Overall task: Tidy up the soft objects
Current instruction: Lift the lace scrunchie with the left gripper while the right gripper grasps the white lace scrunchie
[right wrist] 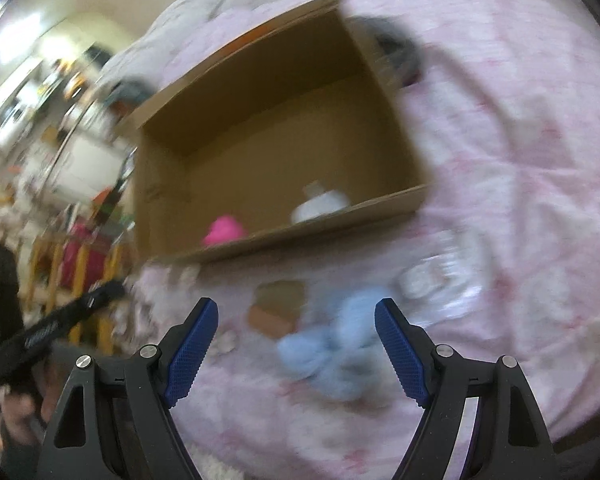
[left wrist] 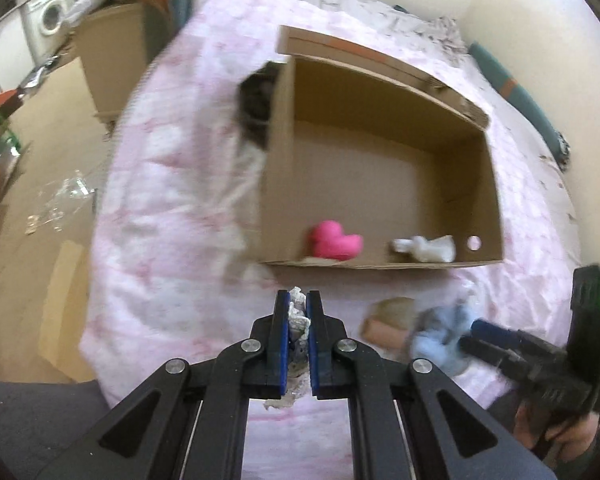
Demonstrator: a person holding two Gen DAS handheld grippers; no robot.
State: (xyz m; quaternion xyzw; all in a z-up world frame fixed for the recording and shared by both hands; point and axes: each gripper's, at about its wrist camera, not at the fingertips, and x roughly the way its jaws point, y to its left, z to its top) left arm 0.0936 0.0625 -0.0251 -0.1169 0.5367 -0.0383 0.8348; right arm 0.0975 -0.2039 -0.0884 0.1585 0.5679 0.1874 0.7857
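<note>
The left hand-held gripper [left wrist: 299, 312] is squeezed tight on a small white-grey soft thing [left wrist: 297, 318], just in front of the cardboard box [left wrist: 380, 266] on the bed [left wrist: 168, 200]. Inside the box lie a pink soft toy [left wrist: 334, 240] and a white soft toy [left wrist: 426, 248]. The right hand-held gripper [right wrist: 296, 334] is wide open over a blue soft toy [right wrist: 328, 350] in front of the box.

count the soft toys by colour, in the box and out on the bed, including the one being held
Pink: 1, pink toy in the cardboard box
White: 1, white toy in the box
Grey-white: 1, grey-white toy in the left gripper
Light blue: 1, light blue toy on the bed
Total: 4
</note>
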